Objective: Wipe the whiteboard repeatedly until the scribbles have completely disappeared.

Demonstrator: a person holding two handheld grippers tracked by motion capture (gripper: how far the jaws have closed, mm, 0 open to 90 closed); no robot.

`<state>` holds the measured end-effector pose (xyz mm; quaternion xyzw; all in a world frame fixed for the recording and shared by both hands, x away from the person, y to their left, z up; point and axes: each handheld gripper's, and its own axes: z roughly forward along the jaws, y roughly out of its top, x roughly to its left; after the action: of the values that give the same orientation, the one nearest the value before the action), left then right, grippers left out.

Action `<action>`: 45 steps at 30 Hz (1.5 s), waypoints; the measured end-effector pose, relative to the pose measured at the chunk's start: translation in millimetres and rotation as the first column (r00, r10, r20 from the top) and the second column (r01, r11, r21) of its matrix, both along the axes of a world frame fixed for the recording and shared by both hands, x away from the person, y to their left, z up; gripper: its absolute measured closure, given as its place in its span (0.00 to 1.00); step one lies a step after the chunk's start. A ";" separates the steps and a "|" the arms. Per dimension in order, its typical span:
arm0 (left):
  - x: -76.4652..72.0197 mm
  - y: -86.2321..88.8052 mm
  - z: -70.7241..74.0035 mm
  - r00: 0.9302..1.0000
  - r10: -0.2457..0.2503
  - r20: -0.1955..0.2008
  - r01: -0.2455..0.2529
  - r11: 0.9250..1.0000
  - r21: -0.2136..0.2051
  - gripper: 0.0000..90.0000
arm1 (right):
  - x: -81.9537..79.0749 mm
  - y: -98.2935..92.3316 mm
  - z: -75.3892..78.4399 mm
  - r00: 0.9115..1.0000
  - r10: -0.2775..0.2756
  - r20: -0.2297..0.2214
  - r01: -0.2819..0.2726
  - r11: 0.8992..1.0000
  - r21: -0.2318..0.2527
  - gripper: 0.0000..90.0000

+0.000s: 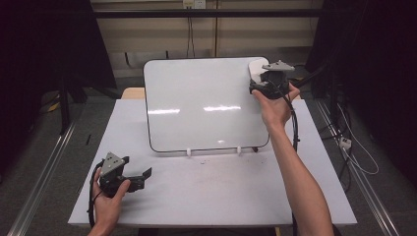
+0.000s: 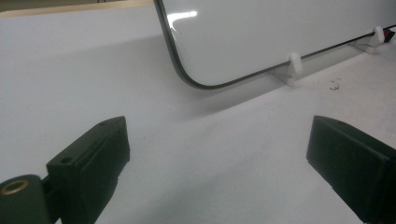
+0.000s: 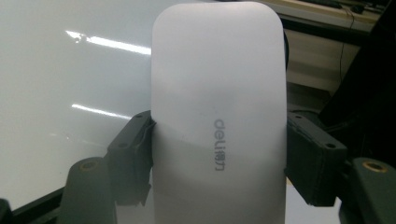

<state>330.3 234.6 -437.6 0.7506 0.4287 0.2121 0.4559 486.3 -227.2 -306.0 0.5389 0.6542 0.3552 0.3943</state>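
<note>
A blank whiteboard [image 1: 206,103] leans back on two small white feet [image 1: 189,152] in the middle of the white table [image 1: 211,196]. My right gripper [image 1: 259,81] is raised at the board's top right corner, shut on a white oblong eraser [image 1: 255,68]. In the right gripper view both black jaws of the gripper [image 3: 218,149] squeeze the eraser [image 3: 218,84] by its sides, and grey lettering shows on its face, with the board [image 3: 70,93] just behind. My left gripper [image 1: 140,176] rests low at the table's front left, open. Its jaws [image 2: 217,158] stand wide apart, pointing toward the board's lower corner [image 2: 196,79].
The table's front edge runs just below my left hand. A few dark specks [image 2: 334,85] lie on the table near the board's feet. Dark curtains stand at both sides, and cables [image 1: 356,157] trail on the floor at the right.
</note>
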 end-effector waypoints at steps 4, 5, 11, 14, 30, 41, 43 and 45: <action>-0.3 0.8 0.2 1.000 0.003 0.003 -0.003 1.000 -0.001 0.07 | -2.0 -1.0 -2.7 0.999 -0.012 -0.033 0.013 1.000 0.015 0.35; -0.3 0.8 0.1 1.000 0.004 0.002 -0.004 1.000 -0.001 0.07 | -3.1 -1.1 -4.1 0.999 -0.014 -0.042 0.015 1.000 0.017 0.35; 0.2 -2.2 0.1 1.000 -0.003 0.001 0.003 1.000 0.005 0.07 | -14.0 2.7 -17.1 0.998 0.009 -0.064 -0.010 1.000 -0.018 0.35; 0.7 -3.6 -0.2 1.000 -0.008 -0.001 0.008 1.000 0.009 0.07 | -20.7 5.8 -25.3 0.997 0.035 -0.071 -0.038 0.998 -0.046 0.35; 1.6 -3.3 -0.8 1.000 -0.009 -0.003 0.009 1.000 0.012 0.07 | -22.5 11.1 -29.5 0.995 0.063 -0.072 -0.064 0.998 -0.007 0.35; 1.1 -0.8 -0.1 1.000 -0.002 0.001 0.002 1.000 0.003 0.07 | -6.2 1.5 -10.1 0.996 0.018 -0.092 -0.012 0.997 0.074 0.35; 1.4 -0.7 -0.5 1.000 -0.001 -0.002 0.002 1.000 0.004 0.07 | -3.3 0.2 -6.8 0.996 0.019 -0.087 -0.013 0.997 0.073 0.35; 1.4 -0.9 -0.4 1.000 -0.003 -0.003 0.003 1.000 0.005 0.07 | -1.3 0.1 -4.6 0.996 0.016 -0.085 -0.010 0.997 0.073 0.35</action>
<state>331.7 233.7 -438.0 0.7527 0.4277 0.2114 0.4537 485.1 -227.1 -310.6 0.5633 0.6607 0.3576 0.3439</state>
